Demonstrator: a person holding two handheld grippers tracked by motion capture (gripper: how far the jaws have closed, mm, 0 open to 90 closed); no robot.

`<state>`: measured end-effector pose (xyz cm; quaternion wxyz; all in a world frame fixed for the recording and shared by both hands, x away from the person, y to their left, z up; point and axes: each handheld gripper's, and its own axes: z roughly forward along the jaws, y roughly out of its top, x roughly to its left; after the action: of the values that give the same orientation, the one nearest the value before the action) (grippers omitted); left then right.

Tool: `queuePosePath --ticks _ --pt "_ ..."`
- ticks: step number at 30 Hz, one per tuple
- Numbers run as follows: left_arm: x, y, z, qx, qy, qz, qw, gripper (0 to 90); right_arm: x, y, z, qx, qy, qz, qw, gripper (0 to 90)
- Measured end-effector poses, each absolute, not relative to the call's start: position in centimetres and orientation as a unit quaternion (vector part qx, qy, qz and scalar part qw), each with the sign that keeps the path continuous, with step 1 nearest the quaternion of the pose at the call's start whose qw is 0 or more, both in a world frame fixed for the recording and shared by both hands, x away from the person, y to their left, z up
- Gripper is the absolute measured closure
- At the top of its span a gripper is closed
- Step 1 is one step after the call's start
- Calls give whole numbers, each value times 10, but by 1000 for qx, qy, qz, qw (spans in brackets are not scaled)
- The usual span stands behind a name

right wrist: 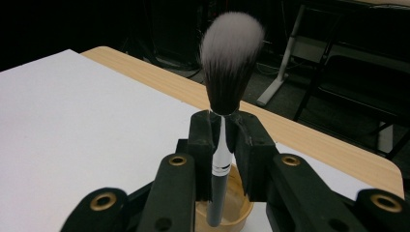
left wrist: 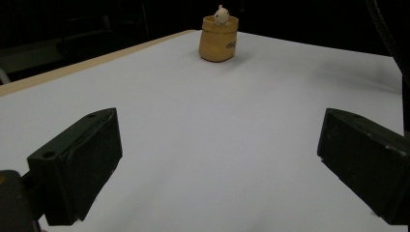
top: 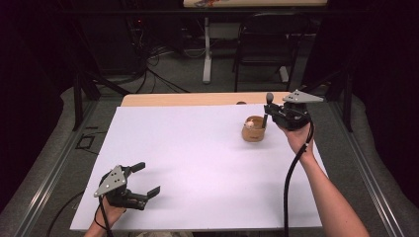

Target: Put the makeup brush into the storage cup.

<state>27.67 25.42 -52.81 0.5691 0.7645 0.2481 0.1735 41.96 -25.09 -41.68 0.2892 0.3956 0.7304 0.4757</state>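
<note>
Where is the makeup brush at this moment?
The makeup brush is clamped upright in the right tool, bristles up, its handle end over the small tan pot at the far right of the white sheet.

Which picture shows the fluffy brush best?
The right gripper view: the brush stands close up, its fluffy head upright, its handle clamped in the right gripper above the small tan pot. In the high view the brush is tiny and far away.
</note>
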Motion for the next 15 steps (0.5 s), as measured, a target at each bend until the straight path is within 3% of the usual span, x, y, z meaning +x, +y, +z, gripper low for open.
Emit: queuePosePath --ticks 15 --pt "277 254 -528 768 243 166 569 20 436 -248 -425 402 728 472 293 777"
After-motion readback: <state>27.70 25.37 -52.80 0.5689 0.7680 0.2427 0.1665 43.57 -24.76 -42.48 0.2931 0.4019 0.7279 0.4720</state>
